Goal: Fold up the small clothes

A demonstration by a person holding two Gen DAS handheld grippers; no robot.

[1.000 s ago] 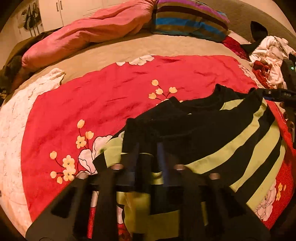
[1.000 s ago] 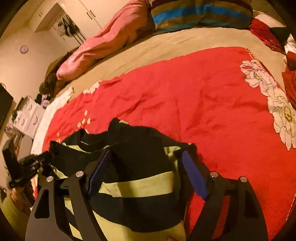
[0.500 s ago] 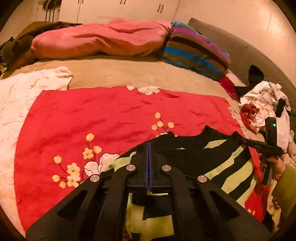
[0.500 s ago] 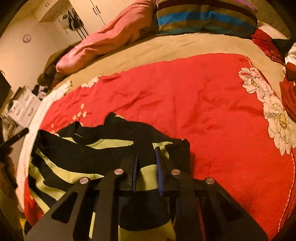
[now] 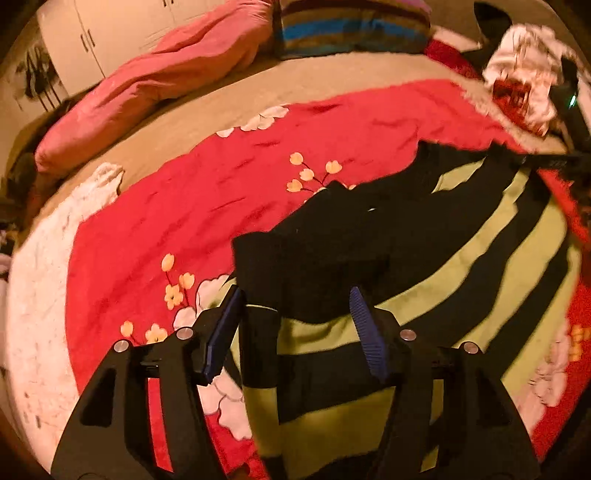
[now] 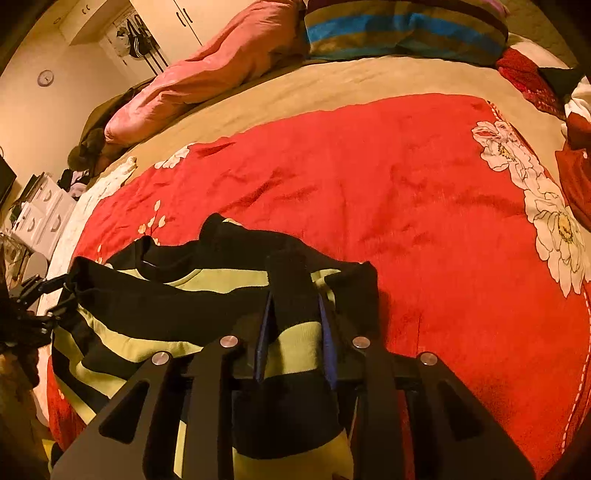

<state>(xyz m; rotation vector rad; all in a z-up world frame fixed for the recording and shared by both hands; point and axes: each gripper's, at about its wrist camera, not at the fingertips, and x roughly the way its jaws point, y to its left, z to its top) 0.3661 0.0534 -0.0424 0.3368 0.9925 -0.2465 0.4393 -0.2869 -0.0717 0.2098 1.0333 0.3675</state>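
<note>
Left wrist view: the left gripper (image 5: 295,325) hangs with its blue-padded jaws spread wide, released, over a black and lime-green striped knit top (image 5: 424,258) that lies directly beneath and ahead of it. The top rests on a red floral bedspread (image 5: 184,206) over a beige sheet (image 5: 229,99). Far ahead lie a rolled pink duvet (image 5: 155,77) and a striped pillow (image 5: 351,29); far ahead to the right sits a heap of white and red laundry (image 5: 524,81).

Right wrist view: the right gripper (image 6: 295,332) is clenched on a fold of the striped top (image 6: 291,295), the rest spreading to its left across the red bedspread (image 6: 406,192). Well to the left stand white cupboard doors (image 6: 173,22), a round wall clock (image 6: 45,77) and stacked white boxes (image 6: 40,214).
</note>
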